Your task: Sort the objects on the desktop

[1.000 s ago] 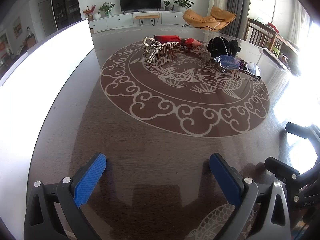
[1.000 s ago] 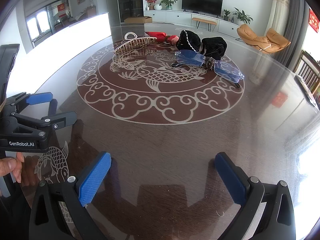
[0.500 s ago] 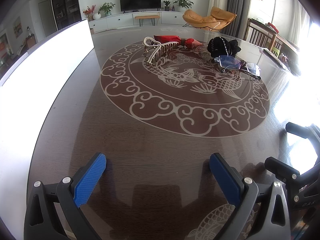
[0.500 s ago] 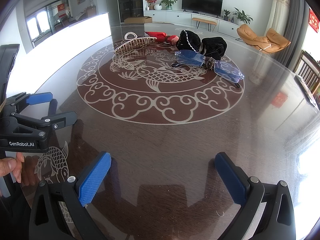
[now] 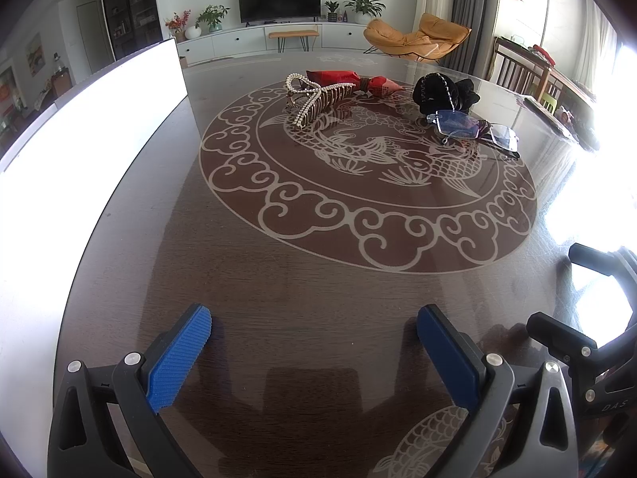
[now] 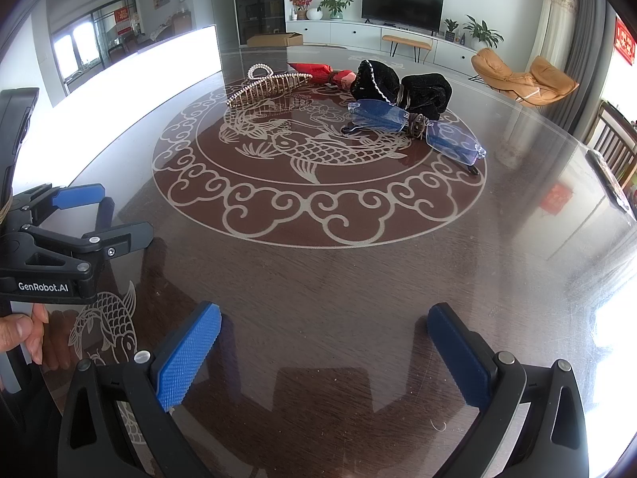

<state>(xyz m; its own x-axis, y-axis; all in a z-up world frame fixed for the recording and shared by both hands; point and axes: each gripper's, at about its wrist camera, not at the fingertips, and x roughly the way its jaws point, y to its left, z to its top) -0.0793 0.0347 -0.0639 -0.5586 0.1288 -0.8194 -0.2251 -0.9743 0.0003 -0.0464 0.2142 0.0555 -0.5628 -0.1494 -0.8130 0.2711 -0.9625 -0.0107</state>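
The left hand-held gripper (image 5: pixel 314 342) hovered low over the desk (image 5: pixel 318 298), blue pads spread wide with nothing between them. The right hand-held gripper (image 6: pixel 324 342) was spread the same way just beside it. Well beyond both, on the fish medallion, lay a pearl hair claw (image 5: pixel 314 97), a red packet (image 5: pixel 350 79), a black scrunchie (image 6: pixel 402 83) and rimless glasses (image 6: pixel 414 127) touching the scrunchie.

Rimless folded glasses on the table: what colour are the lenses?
Blue-tinted lenses, clearest in the right wrist view.
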